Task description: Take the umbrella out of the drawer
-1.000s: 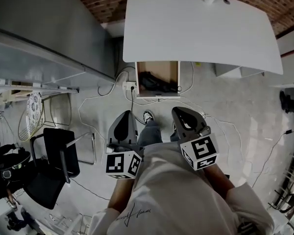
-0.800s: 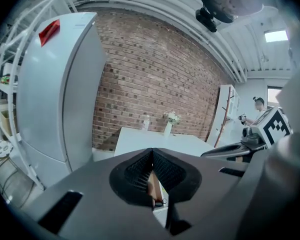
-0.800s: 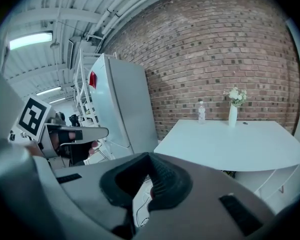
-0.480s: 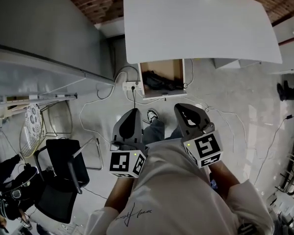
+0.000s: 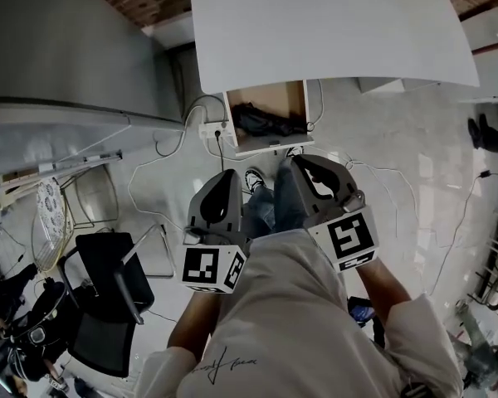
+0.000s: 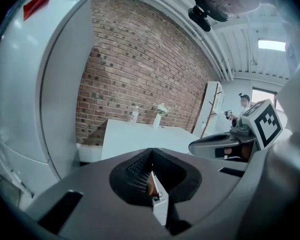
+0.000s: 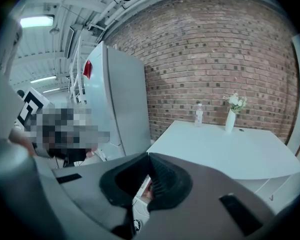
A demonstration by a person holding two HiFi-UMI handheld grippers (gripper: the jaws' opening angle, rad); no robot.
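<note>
Approach step, by my reading. Left tool [image 5: 226, 176] and right tool [image 5: 297, 164] were both closed and empty, near the open wooden drawer [image 5: 266, 147]. Black folded umbrella [image 5: 270, 124] lay inside. Next: open one tool, reach in.

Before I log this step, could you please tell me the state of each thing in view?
Drawer: open, under the table.
Umbrella: lying in the drawer, untouched.
Left gripper: shut, empty.
Right gripper: shut, empty.
Bottle: upright on the table.
Vase: upright on the table, holding flowers.
</note>
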